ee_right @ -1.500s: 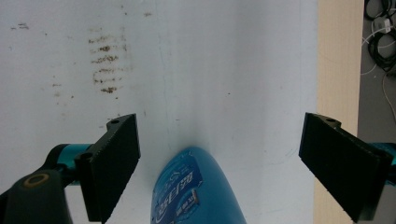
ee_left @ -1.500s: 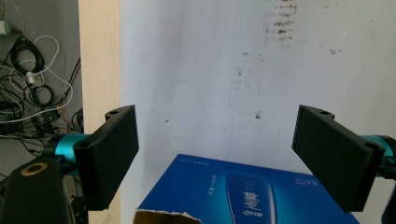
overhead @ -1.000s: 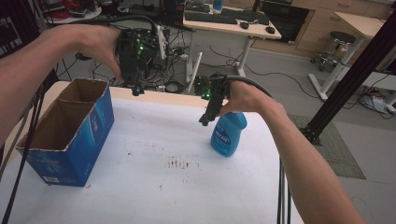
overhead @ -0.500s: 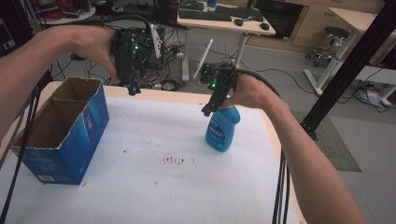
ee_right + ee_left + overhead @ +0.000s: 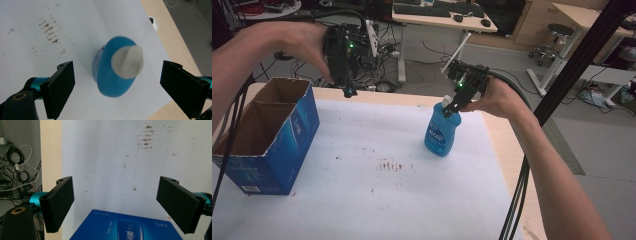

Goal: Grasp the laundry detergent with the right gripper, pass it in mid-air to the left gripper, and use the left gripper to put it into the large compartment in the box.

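Both tongs stand wide with nothing between their black pads. Left tongs [image 5: 348,91] hang over the far left edge of the counter, just beyond the open box; in the left gripper view they [image 5: 116,202] frame bare white sheet, with a printed blue side of the box [image 5: 125,227] at the bottom edge. Right tongs [image 5: 452,106] hover right above the bottle's cap; in the right gripper view they [image 5: 117,90] sit on either side of the bottle, apart from it.

Pale wooden counter [image 5: 507,150] carries a white paper sheet [image 5: 362,200] marked with small brown stains [image 5: 388,165]. At the near left stands an open blue cardboard box [image 5: 282,145], flaps up, brown inside. Toward the far right of the sheet stands 1 upright blue plastic bottle [image 5: 440,134] with a white cap [image 5: 127,62], well apart from the box.
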The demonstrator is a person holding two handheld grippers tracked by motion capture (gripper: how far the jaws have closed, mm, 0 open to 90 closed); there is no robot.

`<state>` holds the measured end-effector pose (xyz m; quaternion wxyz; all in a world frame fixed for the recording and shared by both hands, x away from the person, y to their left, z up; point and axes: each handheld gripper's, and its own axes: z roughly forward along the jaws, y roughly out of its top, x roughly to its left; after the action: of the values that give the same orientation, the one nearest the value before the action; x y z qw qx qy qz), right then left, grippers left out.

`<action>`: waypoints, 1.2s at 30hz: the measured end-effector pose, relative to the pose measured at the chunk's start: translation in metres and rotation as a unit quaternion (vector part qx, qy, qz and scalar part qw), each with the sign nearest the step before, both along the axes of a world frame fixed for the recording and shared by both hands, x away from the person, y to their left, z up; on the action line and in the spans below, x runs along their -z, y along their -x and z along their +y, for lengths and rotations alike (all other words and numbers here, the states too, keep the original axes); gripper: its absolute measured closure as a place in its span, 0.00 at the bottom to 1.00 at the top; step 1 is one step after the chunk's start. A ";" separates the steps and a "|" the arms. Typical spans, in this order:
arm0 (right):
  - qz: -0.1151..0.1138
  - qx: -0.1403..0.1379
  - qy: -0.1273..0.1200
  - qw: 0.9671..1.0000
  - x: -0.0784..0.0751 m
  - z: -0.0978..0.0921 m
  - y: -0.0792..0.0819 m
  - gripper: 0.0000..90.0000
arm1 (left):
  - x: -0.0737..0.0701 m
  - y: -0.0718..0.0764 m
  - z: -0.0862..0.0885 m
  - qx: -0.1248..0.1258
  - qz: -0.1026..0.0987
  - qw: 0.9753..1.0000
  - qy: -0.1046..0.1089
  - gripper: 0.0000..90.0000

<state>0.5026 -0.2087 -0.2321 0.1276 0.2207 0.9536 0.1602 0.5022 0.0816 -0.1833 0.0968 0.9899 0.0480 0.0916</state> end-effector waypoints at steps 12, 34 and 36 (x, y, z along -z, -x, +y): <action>-0.010 0.093 -0.123 0.988 0.040 -0.031 0.013 0.13 | 0.000 0.004 0.009 -0.001 -0.007 1.000 0.006 0.16; -0.046 0.152 -0.176 0.972 0.110 -0.039 0.013 0.13 | 0.006 0.005 0.012 -0.002 -0.007 1.000 0.009 0.16; -0.051 0.153 -0.168 0.972 0.114 -0.038 0.013 0.13 | 0.007 0.005 0.012 -0.003 -0.005 1.000 0.008 0.16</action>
<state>0.4899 -0.2465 -0.3462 0.1601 0.3738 0.8601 0.3081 0.4975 0.0933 -0.1903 0.1051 0.9885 0.0512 0.0963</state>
